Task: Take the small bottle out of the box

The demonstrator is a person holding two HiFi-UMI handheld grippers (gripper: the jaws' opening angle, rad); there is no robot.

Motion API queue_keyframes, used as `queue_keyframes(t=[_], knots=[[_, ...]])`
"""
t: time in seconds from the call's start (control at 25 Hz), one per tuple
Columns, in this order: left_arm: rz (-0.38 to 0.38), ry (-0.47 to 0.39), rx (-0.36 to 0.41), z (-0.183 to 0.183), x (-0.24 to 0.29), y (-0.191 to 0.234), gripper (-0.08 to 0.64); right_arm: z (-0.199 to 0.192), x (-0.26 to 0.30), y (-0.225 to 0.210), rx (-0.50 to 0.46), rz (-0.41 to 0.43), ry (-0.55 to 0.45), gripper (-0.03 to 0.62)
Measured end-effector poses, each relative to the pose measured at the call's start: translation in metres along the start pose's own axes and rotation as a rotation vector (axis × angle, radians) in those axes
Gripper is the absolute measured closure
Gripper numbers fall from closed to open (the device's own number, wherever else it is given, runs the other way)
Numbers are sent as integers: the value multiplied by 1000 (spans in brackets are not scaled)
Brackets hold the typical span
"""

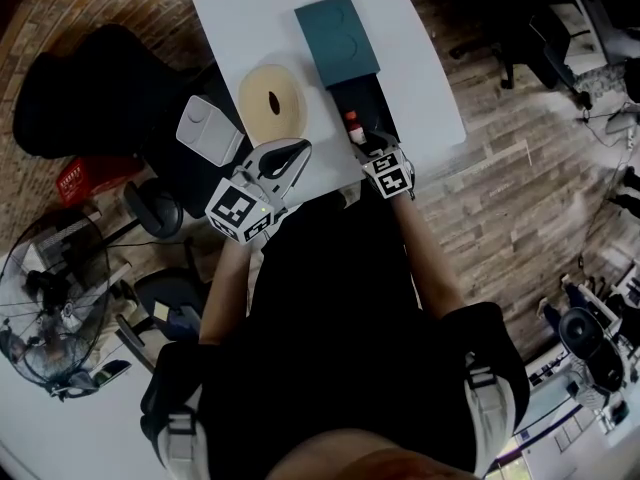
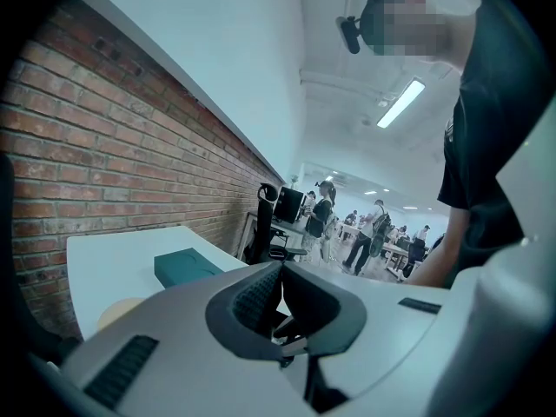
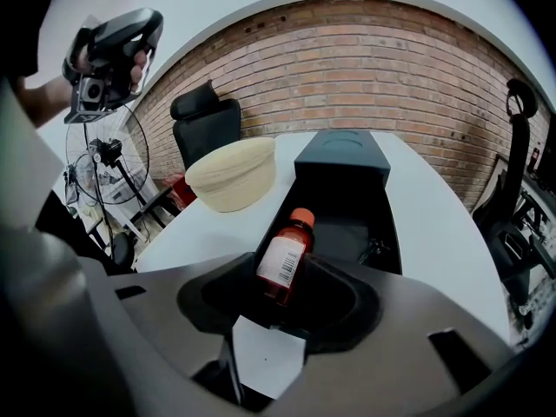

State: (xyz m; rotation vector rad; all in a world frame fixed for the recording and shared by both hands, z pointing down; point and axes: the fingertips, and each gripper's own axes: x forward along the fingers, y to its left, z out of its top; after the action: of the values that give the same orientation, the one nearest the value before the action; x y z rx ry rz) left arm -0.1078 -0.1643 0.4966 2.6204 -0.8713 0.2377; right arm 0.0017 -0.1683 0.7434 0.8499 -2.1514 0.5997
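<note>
A small amber bottle with an orange cap and a white label lies tilted in the black open box, against its left wall. The head view shows the bottle at the near end of the box. The box's teal cover is slid to the far end. My right gripper is down in the box with its jaws wide on either side of the bottle, pads not pressing it. My left gripper hangs above the table's near edge, shut and empty, as the left gripper view confirms.
A cream round bowl sits on the white table left of the box. A pale grey case lies off the table's left edge near a black chair. A fan and a red basket stand on the floor.
</note>
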Motion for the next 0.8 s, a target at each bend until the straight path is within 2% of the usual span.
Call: queue_keyframes(t=[0.28, 0.6, 0.68, 0.8], knots=[[-4, -7, -3, 0, 2, 0, 538, 0, 3, -2, -29, -27, 71, 410], [-2, -9, -3, 0, 2, -1, 538, 0, 4, -3, -78, -26, 84, 402], [-2, -10, -4, 0, 2, -1, 538, -1, 6, -3, -50, -15, 87, 408], [-2, -7, -6, -2, 3, -1, 538, -4, 7, -4, 62, 18, 96, 423]])
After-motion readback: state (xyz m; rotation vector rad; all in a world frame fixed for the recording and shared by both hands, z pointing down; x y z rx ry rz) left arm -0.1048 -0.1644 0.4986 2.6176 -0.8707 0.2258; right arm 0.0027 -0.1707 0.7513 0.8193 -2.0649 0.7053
